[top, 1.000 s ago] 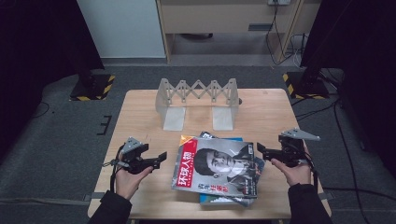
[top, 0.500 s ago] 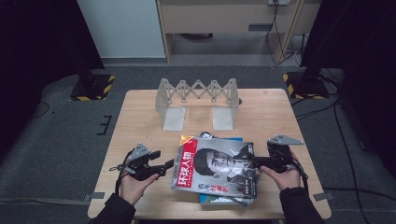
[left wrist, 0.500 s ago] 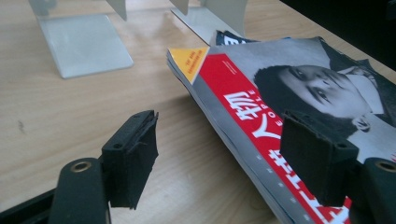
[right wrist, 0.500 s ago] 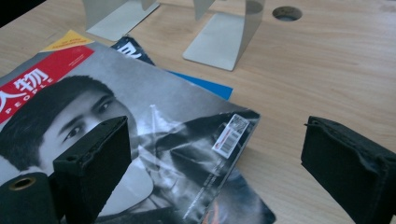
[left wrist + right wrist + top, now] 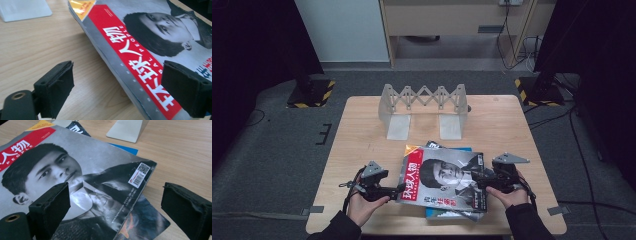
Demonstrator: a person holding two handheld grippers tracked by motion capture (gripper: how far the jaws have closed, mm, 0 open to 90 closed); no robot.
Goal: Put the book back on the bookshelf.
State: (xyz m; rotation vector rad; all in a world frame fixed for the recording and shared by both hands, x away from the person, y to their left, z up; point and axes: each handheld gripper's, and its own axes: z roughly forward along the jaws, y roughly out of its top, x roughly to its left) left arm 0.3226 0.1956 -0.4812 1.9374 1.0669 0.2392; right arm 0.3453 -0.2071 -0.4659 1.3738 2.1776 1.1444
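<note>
- Where the pale wooden table point(image 5: 362, 135) nears its front edge, a short stack of magazines lies flat; the top magazine point(image 5: 444, 177) has a glossy cover with a red title band along its spine side, white characters, and a black-and-white portrait.
- Beneath it, a blue-edged magazine point(image 5: 447, 214) and a darker one jut out at the stack's front and back.
- At the back of the table stands a grey expandable book rack point(image 5: 424, 97): a zigzag lattice between two flat, L-shaped end plates.
- Left gripper point(image 5: 398, 190): black padded jaws spread wide, having just been opening; in the left gripper view they straddle the top magazine's spine edge, one pad over bare wood, the other over the red band, nothing clamped.
- Right gripper point(image 5: 479, 179): jaws likewise wide apart, straddling the cover's barcode corner at the stack's right edge, holding nothing.
</note>
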